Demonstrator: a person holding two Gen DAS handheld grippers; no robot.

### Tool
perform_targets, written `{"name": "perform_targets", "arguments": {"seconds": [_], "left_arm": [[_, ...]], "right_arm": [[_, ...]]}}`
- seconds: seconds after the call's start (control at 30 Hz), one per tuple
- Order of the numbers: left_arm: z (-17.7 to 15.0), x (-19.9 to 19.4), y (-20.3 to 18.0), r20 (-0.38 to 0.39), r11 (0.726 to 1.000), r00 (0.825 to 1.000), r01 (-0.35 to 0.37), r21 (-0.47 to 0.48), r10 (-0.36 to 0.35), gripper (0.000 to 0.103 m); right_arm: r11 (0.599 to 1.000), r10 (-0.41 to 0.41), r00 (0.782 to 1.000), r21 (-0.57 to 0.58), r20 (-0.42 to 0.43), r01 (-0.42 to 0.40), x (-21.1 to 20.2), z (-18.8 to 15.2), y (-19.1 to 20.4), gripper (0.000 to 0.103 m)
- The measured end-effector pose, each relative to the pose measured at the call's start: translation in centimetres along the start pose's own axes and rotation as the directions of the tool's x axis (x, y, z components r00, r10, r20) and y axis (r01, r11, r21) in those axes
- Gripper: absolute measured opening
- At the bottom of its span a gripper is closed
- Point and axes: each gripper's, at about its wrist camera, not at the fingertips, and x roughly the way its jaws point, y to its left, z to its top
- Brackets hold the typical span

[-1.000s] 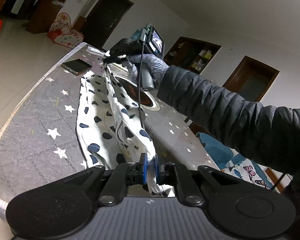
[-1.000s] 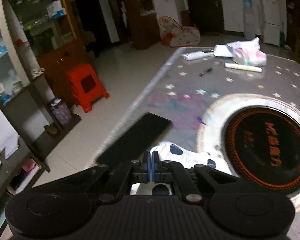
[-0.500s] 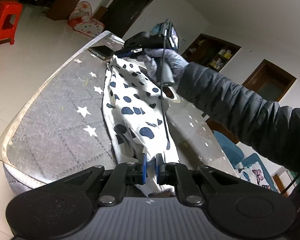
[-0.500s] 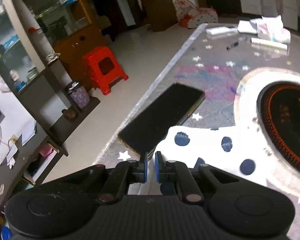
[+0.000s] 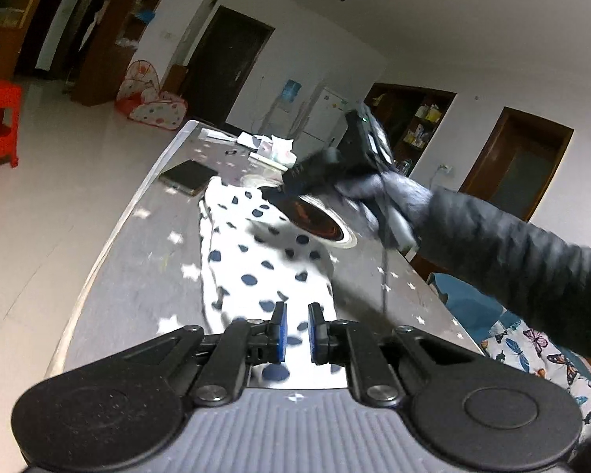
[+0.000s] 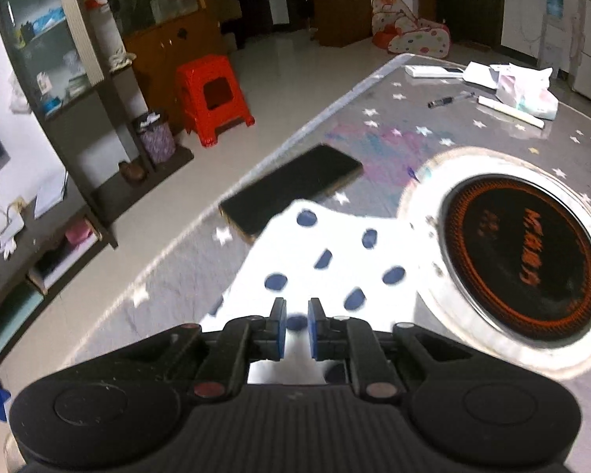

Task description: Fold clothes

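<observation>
A white garment with dark blue dots (image 5: 256, 260) lies flat in a long strip on the grey star-patterned table (image 5: 138, 276). My left gripper (image 5: 294, 329) hovers over its near end with the blue pads a small way apart and nothing pinched between them. In the right wrist view the garment's far end (image 6: 335, 252) lies under my right gripper (image 6: 294, 325), whose jaws are opening with no cloth between the pads. The left wrist view shows the right gripper (image 5: 283, 185) blurred above that far end, held by a gloved hand in a dark padded sleeve (image 5: 512, 244).
A black phone (image 6: 291, 193) lies by the table's left edge, touching the garment's corner. A round black-and-orange hotplate (image 6: 524, 252) is set into the table on the right. A pen (image 6: 449, 99), papers and a tissue pack (image 6: 524, 94) lie at the far end. A red stool (image 6: 212, 98) stands on the floor.
Both grippers have let go of the garment, which went from hanging stretched between them to lying flat on the table. The right gripper has drawn up and back from the far end.
</observation>
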Motion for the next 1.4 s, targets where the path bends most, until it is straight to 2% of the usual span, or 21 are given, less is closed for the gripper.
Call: {"name": "perform_targets", "arguments": {"seconds": [0.07, 0.17, 0.33, 0.43, 0.53, 0.63, 0.8, 0.9, 1.07, 1.23, 1.3, 1.37, 1.4], "left_arm": [[0.6, 2.3, -0.1, -0.026, 1.000, 0.999, 0.019, 0.003, -0.019, 0.012], [0.9, 6.0, -0.1, -0.096, 1.000, 0.995, 0.023, 0.009, -0.022, 0.012], [-0.5, 9.7, 1.0, -0.231, 0.999, 0.972, -0.031, 0.016, 0.033, 0.011], [-1.6, 10.4, 1.8, -0.273, 0.998, 0.960, -0.054, 0.022, 0.058, 0.011], [-1.8, 10.1, 2.1, -0.265, 0.998, 0.963, -0.054, 0.017, 0.057, 0.011], [-1.4, 9.5, 1.6, -0.249, 0.997, 0.966, -0.065, 0.030, 0.071, 0.011], [-0.3, 8.8, 0.7, -0.212, 0.997, 0.974, -0.064, 0.050, 0.074, 0.012], [0.1, 9.1, 0.5, -0.206, 0.996, 0.976, -0.065, 0.055, 0.075, 0.012], [0.5, 10.4, 0.1, -0.216, 0.996, 0.974, -0.060, 0.066, 0.074, 0.012], [0.8, 12.2, 0.1, -0.236, 0.996, 0.969, -0.066, 0.058, 0.078, 0.012], [0.8, 12.7, 0.3, -0.245, 0.996, 0.966, -0.073, 0.055, 0.084, 0.012], [0.7, 13.1, 0.5, -0.254, 0.995, 0.963, -0.082, 0.055, 0.093, 0.012], [0.6, 13.2, 0.7, -0.260, 0.995, 0.961, -0.087, 0.055, 0.099, 0.012]], "right_arm": [[1.000, 0.000, 1.000, -0.013, -0.013, -0.001, -0.9, -1.0, -0.3, 0.019], [0.998, -0.023, 0.999, -0.053, -0.027, 0.021, -2.1, -2.7, -0.4, 0.019], [0.999, -0.030, 0.999, -0.046, -0.040, 0.028, -4.0, -5.4, -1.6, 0.019], [0.999, -0.033, 0.998, -0.043, -0.049, 0.031, -4.2, -7.3, -2.3, 0.019], [0.999, -0.041, 0.998, -0.032, -0.046, 0.039, -3.9, -8.8, -2.6, 0.019], [0.998, -0.058, 0.998, -0.024, -0.008, 0.058, -4.2, -9.9, -2.4, 0.020], [1.000, 0.005, 0.998, 0.024, 0.060, -0.006, -6.0, -10.9, -2.8, 0.020], [0.998, 0.035, 0.999, 0.058, 0.042, -0.038, -6.0, -11.5, -4.1, 0.025], [0.994, 0.102, 0.994, 0.022, 0.034, -0.103, -5.8, -13.3, -4.3, 0.036], [0.990, 0.139, 0.989, 0.011, 0.046, -0.140, -4.7, -13.8, -4.0, 0.037], [0.990, 0.143, 0.988, 0.009, 0.053, -0.143, -4.5, -14.0, -4.1, 0.031], [0.989, 0.145, 0.988, 0.010, 0.057, -0.146, -4.5, -14.1, -4.3, 0.012], [0.989, 0.146, 0.988, 0.012, 0.058, -0.147, -4.6, -14.2, -4.4, 0.011]]}}
